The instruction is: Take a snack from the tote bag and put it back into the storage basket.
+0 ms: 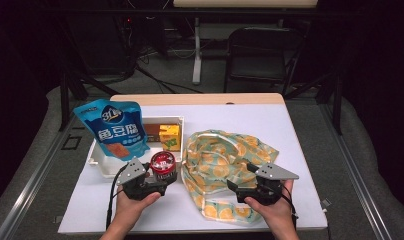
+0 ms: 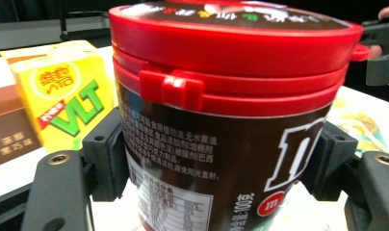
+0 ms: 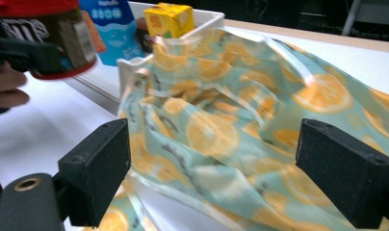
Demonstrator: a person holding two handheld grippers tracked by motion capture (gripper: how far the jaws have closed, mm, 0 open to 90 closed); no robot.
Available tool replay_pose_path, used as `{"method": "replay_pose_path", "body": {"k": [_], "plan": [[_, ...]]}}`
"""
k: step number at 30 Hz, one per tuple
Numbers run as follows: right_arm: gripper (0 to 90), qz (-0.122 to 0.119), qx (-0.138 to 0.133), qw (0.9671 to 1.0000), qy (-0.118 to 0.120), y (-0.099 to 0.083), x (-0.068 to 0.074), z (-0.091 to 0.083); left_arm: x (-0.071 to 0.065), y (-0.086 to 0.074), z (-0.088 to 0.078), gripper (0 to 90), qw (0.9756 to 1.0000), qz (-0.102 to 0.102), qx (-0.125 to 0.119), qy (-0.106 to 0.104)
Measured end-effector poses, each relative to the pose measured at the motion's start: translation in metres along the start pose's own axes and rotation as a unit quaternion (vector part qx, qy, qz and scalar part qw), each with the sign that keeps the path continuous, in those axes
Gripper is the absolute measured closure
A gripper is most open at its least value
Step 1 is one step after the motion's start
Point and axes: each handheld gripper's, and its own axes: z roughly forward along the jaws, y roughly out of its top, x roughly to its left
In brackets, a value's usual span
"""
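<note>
A: Where's the red-lidded candy jar (image 2: 231, 120)?
B: Clamped between the left gripper (image 1: 162, 182) pads, just near of the white tray (image 1: 102, 165).
A: And the right gripper (image 3: 214, 180)?
B: Jaws spread wide, nothing pinched, facing the orange-print cloth bag (image 1: 220, 160) lying right of the jar

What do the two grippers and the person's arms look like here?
Each gripper, left gripper and right gripper, has a black blocky body with two square black jaws and a grey three-cornered plate on top. A black cable trails from the left one. The forearms are bare, with no sleeves in sight.
</note>
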Motion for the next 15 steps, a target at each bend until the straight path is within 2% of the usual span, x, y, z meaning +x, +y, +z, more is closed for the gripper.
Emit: {"method": "replay_pose_path", "body": {"k": [5,7,10,11,12,15], "plan": [[12.2,0.009,0.000,0.9998,-0.016,-0.005,-0.012,-0.007,0.007,0.001,-0.007,25.9,0.9999,-0.005,-0.003,0.011],[12.2,0.012,0.001,0.9997,-0.019,-0.008,-0.015,-0.010,0.009,0.000,-0.009,25.9,0.9997,-0.008,-0.008,0.020],[12.1,0.016,0.007,0.9996,-0.022,-0.012,-0.020,-0.014,0.015,0.000,-0.014,25.9,0.9996,-0.011,-0.008,0.024],[12.1,0.019,0.006,0.9995,-0.024,-0.013,-0.021,-0.014,0.016,0.000,-0.015,25.9,0.9993,-0.014,-0.011,0.034],[12.0,0.020,0.006,0.9994,-0.027,-0.014,-0.023,-0.015,0.019,0.000,-0.017,25.9,0.9994,-0.014,-0.009,0.030],[11.6,0.026,0.006,0.9992,-0.028,-0.016,-0.026,-0.016,0.025,0.000,-0.022,25.9,0.9990,-0.018,-0.010,0.039]]}}
